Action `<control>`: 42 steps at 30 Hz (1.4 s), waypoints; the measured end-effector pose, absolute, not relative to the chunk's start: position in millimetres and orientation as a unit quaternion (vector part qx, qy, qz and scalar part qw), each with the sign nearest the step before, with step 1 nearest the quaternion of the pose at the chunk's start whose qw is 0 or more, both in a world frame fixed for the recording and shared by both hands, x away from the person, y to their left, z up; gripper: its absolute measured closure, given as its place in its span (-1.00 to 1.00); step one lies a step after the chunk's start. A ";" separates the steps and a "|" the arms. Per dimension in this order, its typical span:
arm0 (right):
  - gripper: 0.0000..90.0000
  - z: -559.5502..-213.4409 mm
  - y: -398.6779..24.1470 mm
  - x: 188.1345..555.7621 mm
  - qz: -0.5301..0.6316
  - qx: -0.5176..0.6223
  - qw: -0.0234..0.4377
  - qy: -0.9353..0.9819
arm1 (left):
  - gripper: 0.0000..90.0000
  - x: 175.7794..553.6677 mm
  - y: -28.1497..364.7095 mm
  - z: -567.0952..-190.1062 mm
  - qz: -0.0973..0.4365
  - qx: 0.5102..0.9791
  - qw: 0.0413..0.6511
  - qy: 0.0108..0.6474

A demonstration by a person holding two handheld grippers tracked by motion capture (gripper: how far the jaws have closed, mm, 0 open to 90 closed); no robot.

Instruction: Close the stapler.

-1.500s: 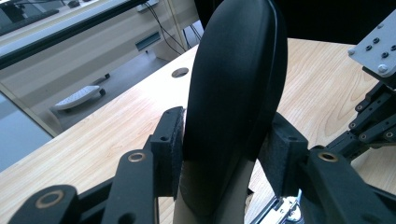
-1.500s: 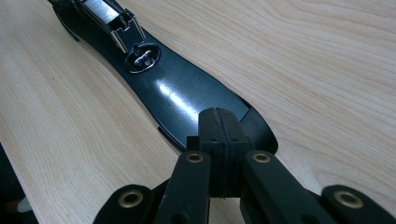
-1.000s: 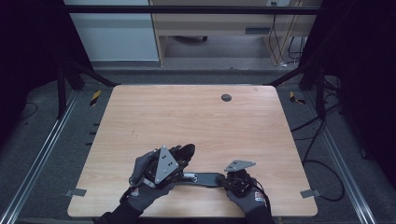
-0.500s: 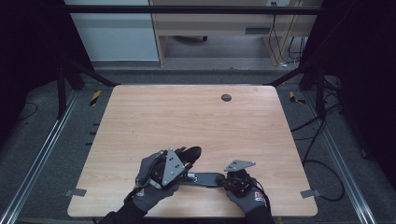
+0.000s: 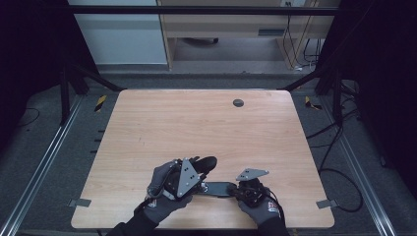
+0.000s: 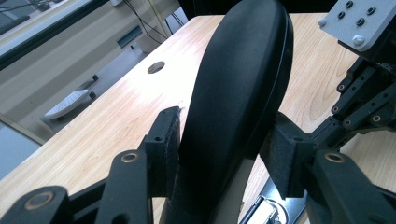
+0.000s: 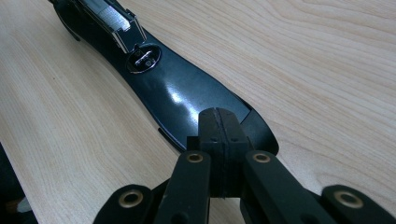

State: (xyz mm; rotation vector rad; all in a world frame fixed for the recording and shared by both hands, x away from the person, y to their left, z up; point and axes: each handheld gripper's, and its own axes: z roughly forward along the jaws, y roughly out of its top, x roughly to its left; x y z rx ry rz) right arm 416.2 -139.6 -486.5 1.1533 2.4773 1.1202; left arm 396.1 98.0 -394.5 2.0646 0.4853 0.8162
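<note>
A black stapler lies swung open near the table's front edge. Its base point(image 5: 220, 188) rests flat on the wood, and its rounded top arm point(image 5: 207, 163) is lifted. My left gripper point(image 5: 199, 170) is shut on that top arm point(image 6: 238, 84), one pad on each side of it. My right gripper point(image 5: 236, 191) is shut with nothing between its pads. In the right gripper view, its tips point(image 7: 218, 126) rest on the glossy rear end of the base point(image 7: 182, 100). The metal staple channel point(image 7: 109, 18) lies farther along the base.
The wooden table point(image 5: 196, 123) has a round cable hole point(image 5: 238, 103) near its far edge. Metal rails run along both sides of the table. A desk and cables stand beyond the far edge. In the left gripper view, the right gripper's grey plate point(image 6: 359, 21) is at top right.
My left gripper has shifted slightly to the right, carrying the stapler's top arm. The right gripper and the base have stayed still.
</note>
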 end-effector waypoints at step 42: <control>1.00 -487.7 -140.5 417.3 0.385 0.389 0.091 0.832 | 0.05 397.1 69.2 -419.9 0.325 0.854 0.383 0.136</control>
